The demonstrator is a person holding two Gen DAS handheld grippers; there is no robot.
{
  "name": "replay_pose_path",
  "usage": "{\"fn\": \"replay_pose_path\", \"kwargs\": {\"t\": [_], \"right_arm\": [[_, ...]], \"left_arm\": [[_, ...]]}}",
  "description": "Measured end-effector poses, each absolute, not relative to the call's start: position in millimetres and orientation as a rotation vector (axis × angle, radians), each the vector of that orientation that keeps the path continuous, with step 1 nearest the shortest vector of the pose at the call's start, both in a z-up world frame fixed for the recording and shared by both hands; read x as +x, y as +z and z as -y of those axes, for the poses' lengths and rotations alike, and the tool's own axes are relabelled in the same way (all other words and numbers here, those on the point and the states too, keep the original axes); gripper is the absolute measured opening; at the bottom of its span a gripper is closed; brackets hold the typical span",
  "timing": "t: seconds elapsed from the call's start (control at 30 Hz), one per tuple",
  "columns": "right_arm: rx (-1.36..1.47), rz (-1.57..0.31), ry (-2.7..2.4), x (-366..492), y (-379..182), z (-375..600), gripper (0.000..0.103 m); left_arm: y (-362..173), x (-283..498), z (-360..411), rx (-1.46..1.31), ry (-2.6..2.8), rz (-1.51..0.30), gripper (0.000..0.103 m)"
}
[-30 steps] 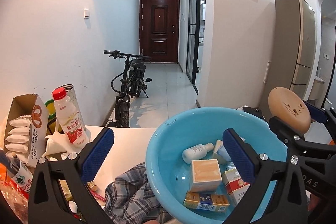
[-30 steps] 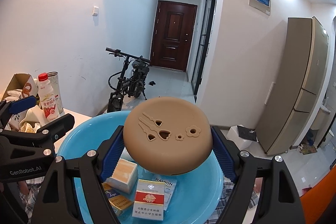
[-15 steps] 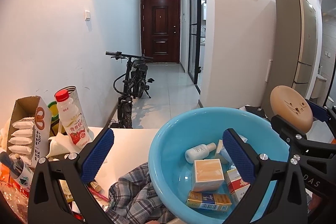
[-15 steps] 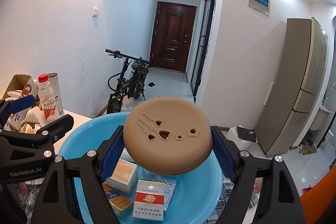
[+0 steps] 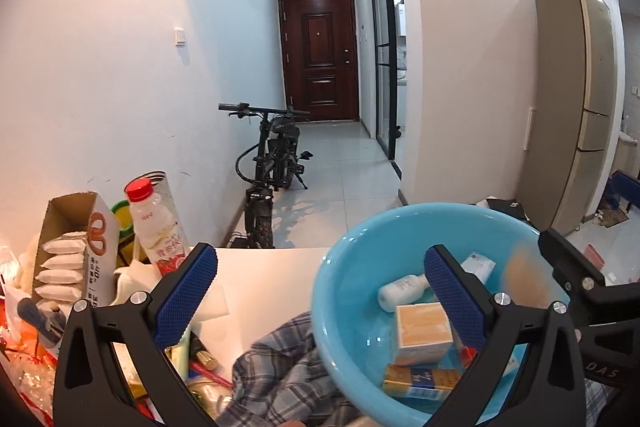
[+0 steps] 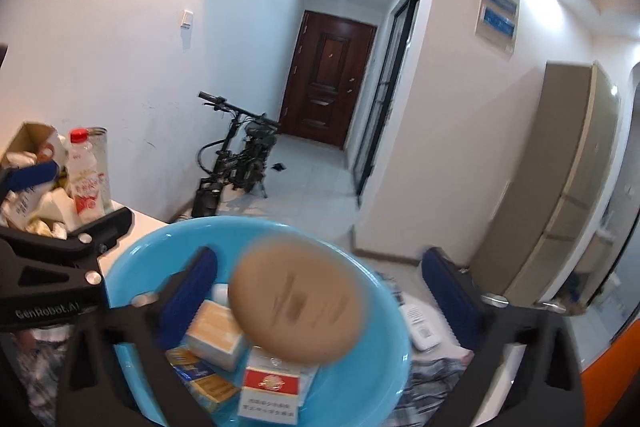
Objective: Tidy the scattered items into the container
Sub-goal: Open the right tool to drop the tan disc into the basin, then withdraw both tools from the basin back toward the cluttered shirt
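The tan, round, smooth disc-shaped case [image 6: 298, 301] shows as a motion-blurred shape between the right gripper's [image 6: 320, 291] blue pads and touches neither, directly over the glossy light-blue plastic basin [image 6: 132, 259]. Those jaws have just been opening and now stand as wide as they go, with nothing gripped, so the case looks to be dropping free. Below it in the basin lie a red-and-white cardboard pack [image 6: 270, 393], an orange-topped white box [image 6: 216, 333], a blue-and-gold flat carton [image 6: 200, 383] and a small white bottle [image 5: 402, 290]. The likely trouble is the landing: a hard rounded case striking that uneven pile could bounce or roll up the sloped wall and over the rim, the more so because the basin rests partly on a rumpled grey plaid cloth [image 5: 280, 359] near the front edge of the white table [image 5: 256, 267] and may tip. The left gripper [image 5: 316, 301] hangs open and empty with one pad over the basin, so a bounce could also strike it. Along the table's left edge, a red-capped milk bottle [image 5: 154, 223] and an open cardboard box of white sachets [image 5: 76, 247] stand clear of the drop
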State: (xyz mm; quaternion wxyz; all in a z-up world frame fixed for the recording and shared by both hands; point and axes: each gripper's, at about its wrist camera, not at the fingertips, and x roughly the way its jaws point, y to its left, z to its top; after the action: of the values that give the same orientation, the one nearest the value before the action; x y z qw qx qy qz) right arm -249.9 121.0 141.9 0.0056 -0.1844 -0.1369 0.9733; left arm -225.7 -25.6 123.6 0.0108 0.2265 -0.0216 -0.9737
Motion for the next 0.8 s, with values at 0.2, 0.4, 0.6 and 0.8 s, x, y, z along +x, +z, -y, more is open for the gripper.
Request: {"fn": "replay_pose_path", "kwargs": {"t": [0.2, 0.4, 0.6, 0.8], "right_arm": [[-0.603, 0.355, 3.096, -250.7, 142.7, -122.8, 0.103], [-0.611, 0.299, 3.1, -252.1, 143.3, -133.2, 0.103], [-0.611, 0.261, 3.098, -251.8, 144.6, -139.1, 0.103], [-0.627, 0.206, 3.123, -248.7, 148.0, -142.9, 0.103]], "left_arm": [[126.8, -223.1, 28.7, 0.711, -3.06, 0.042, 0.103], [127.2, -219.4, 22.4, 0.692, -3.061, 0.085, 0.103], [129.8, -218.0, 21.2, 0.681, -3.062, 0.085, 0.103], [135.0, -210.4, 19.6, 0.647, -3.055, 0.099, 0.103]]}}
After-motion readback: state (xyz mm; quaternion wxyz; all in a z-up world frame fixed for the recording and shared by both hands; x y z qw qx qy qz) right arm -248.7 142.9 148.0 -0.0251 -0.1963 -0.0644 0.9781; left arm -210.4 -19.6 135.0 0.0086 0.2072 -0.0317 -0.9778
